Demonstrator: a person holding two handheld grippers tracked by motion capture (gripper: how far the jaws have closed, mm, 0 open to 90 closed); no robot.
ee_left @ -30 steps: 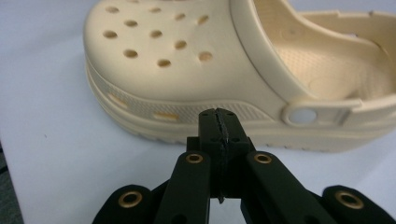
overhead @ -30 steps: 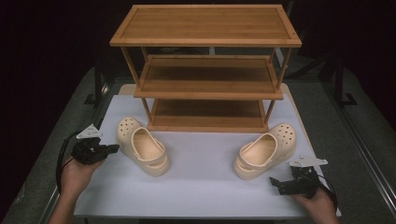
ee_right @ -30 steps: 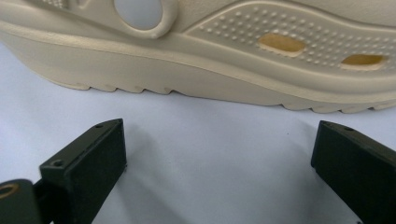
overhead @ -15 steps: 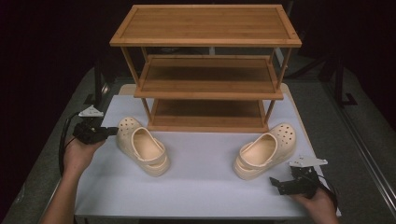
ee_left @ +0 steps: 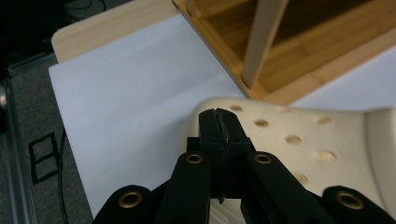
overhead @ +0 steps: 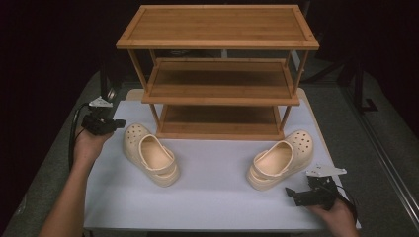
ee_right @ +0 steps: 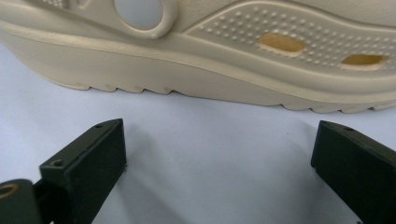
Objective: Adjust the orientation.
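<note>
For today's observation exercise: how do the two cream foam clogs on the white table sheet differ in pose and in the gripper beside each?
The left cream foam clog points its toe to the far left; the right cream foam clog points its toe to the far right. The left gripper, shut, is at the left clog's toe; the right gripper, open, faces the right clog's side. Both stand upright before the wooden shoe rack.

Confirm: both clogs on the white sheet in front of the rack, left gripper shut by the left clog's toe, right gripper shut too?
Not quite: the right gripper is open. The right gripper view shows its jaws wide apart, short of the right clog. The rest holds: both clogs lie on the white sheet before the rack, and the left gripper is shut by the left clog.
</note>
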